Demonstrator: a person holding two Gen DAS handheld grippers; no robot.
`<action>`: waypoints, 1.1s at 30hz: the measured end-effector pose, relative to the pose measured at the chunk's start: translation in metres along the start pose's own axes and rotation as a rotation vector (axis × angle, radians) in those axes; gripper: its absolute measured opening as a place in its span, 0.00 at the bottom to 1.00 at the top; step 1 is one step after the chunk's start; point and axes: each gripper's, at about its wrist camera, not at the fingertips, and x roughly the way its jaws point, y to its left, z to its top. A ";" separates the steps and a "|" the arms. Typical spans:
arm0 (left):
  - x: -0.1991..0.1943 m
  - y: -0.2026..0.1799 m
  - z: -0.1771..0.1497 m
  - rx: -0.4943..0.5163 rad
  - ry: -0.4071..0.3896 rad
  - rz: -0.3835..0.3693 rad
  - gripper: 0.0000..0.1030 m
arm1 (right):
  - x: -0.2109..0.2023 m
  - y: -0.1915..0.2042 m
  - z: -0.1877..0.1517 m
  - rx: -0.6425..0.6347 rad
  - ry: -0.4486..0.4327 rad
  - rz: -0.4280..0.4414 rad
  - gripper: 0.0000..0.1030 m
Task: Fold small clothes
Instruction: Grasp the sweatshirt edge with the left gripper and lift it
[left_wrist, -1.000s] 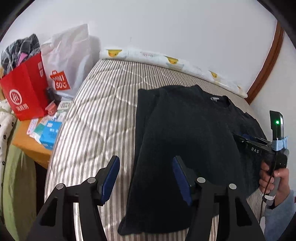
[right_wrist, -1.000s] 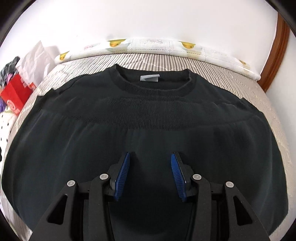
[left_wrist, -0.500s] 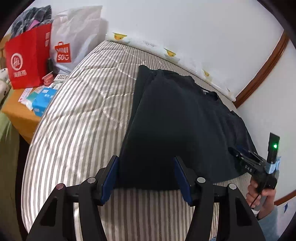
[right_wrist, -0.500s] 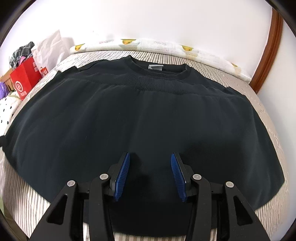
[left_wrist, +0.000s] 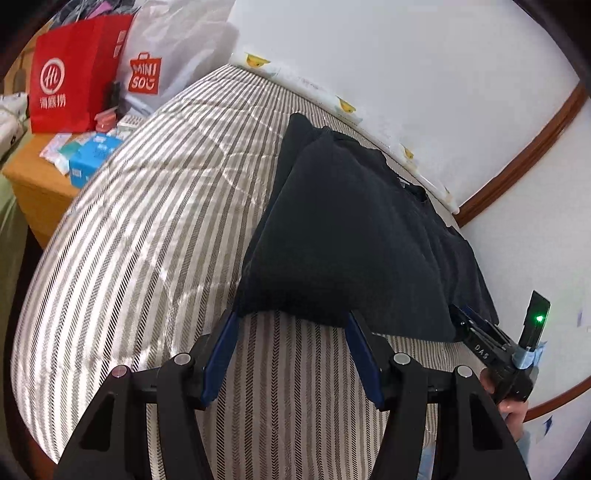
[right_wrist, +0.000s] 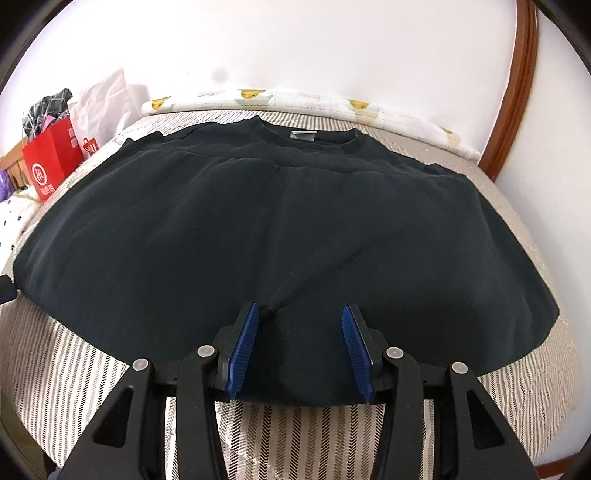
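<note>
A black sweater lies folded once on a striped bed, collar toward the wall, as the left tongs and right tongs stand open at its near edge, gripping nothing. Closing too shallow could pinch only the top layer. The fold would then peel apart, or the thick knit could slip free and bunch when lifted.

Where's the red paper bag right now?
The red paper bag stands off the left side of the striped bed, on the wooden side table beside the white Miniso bag. The right wrist view shows it at far left.
</note>
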 end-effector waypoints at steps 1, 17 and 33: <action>0.001 0.001 -0.001 -0.004 0.007 -0.010 0.55 | 0.000 0.000 0.000 0.000 0.000 -0.003 0.45; 0.026 -0.007 0.024 -0.099 -0.043 -0.079 0.62 | -0.006 0.001 -0.009 0.021 0.011 -0.008 0.46; 0.009 -0.056 0.045 -0.052 -0.088 0.063 0.14 | -0.040 -0.061 -0.013 0.093 -0.003 0.041 0.47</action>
